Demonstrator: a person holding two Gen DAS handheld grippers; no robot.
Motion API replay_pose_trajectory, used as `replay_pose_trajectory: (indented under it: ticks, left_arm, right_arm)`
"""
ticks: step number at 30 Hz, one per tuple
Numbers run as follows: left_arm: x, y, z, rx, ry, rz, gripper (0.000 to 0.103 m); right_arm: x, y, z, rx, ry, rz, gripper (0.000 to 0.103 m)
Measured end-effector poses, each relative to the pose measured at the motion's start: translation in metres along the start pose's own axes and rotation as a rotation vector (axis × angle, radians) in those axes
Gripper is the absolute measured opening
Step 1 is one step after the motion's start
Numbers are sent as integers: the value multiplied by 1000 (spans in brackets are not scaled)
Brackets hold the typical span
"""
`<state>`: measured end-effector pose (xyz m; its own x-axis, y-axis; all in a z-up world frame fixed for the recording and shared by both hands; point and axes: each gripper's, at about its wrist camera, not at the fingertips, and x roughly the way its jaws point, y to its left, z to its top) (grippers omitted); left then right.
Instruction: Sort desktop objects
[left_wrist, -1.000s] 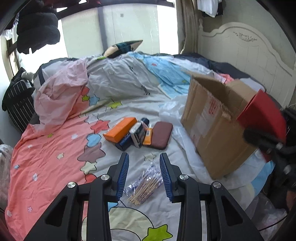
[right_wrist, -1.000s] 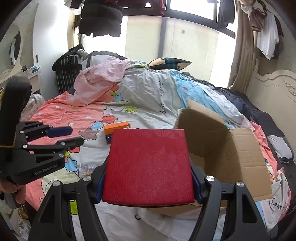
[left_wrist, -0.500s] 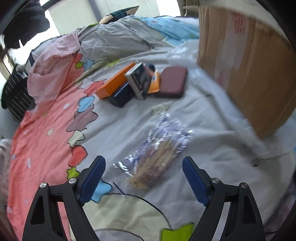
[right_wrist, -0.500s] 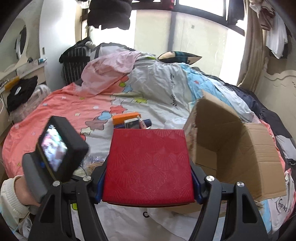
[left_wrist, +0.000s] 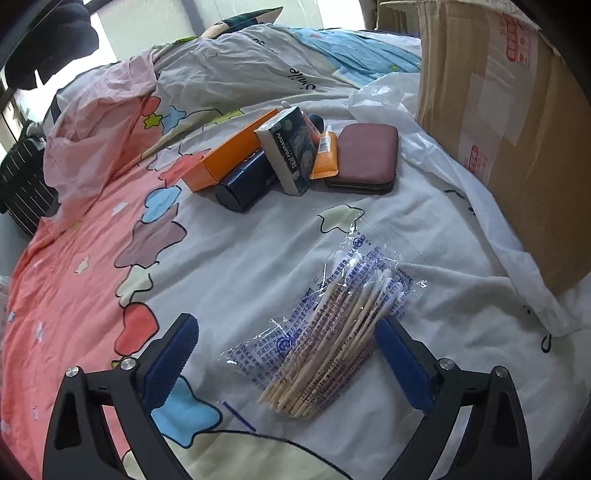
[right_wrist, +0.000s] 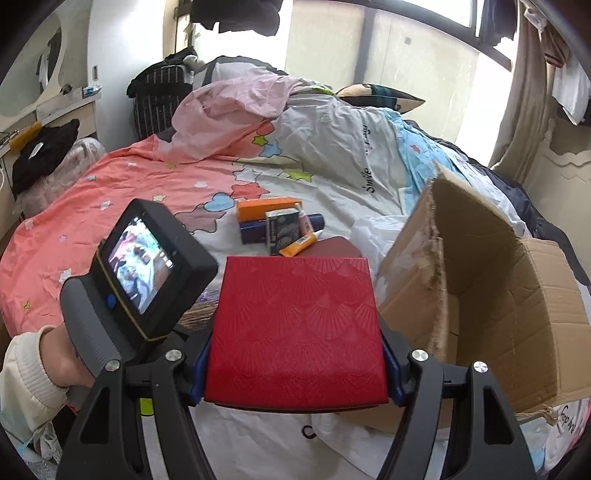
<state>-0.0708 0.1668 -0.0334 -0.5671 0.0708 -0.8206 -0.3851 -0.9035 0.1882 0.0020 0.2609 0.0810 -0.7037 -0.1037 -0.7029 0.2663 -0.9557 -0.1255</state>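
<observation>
Open room: bare bedsheet (left_wrist: 236, 266) lies between the swab packet (left_wrist: 332, 328) and the clutter by the cardboard box (right_wrist: 498, 302).
Left gripper (left_wrist: 284, 350): angled down, jaws opening, straddling the packet without touching.
Right gripper (right_wrist: 295, 354): clamps the red box (right_wrist: 299, 325) beside the cardboard box's open mouth.

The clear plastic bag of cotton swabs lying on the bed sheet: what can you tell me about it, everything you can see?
The clear plastic bag of cotton swabs is a thin, crinkled transparent packet printed with blue text. Inside lies a bundle of pale wooden sticks with white cotton tips, packed side by side and pointing diagonally up to the right. It lies flat on the white cartoon-print bed sheet, apart from the pile of boxes farther back. The left gripper has its jaws opening on either side of it; the blue pad on the right looks close to the bag's edge, but contact is unclear.
</observation>
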Motion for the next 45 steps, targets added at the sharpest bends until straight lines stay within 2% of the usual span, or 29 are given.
replay_pose_trajectory:
  ticks: [7, 11, 13, 14, 15, 16, 18, 19, 27, 31, 39, 45]
  left_arm:
    - [2, 1, 1, -13, -3, -15, 100]
    - [2, 1, 1, -17, -4, -21, 98]
    - [1, 2, 2, -27, 2, -66, 80]
    - [-1, 3, 2, -35, 10, -92, 64]
    - [-2, 4, 3, -43, 19, -115, 54]
    - [-4, 5, 4, -51, 27, -138, 51]
    - [-7, 6, 4, -48, 31, -152, 36]
    - [-8, 6, 4, -47, 35, -157, 32]
    - [-21, 12, -1, -43, 35, -150, 25]
    - [-31, 17, -1, -49, 21, -146, 25]
    - [-60, 29, 0, -62, -37, -135, 24]
    - [-97, 45, -5, -79, -101, -120, 24]
  right_arm:
    - [2, 11, -1, -16, -1, 30, 67]
    - [-5, -4, 4, 5, 2, 39, 67]
    - [-5, -9, 3, 18, 14, 52, 67]
    - [-4, -7, 3, 13, 18, 59, 67]
    - [-4, -4, 1, 6, 25, 70, 67]
    - [-4, 0, 0, -1, 32, 76, 67]
    - [-3, 7, -2, -14, 44, 88, 67]
    - [-3, 9, -2, -18, 49, 94, 67]
    - [-4, 16, -2, -22, 62, 96, 67]
    - [-3, 18, -2, -25, 71, 98, 67]
    - [-9, 19, -1, -18, 61, 96, 67]
    - [-13, 20, -1, -15, 56, 92, 67]
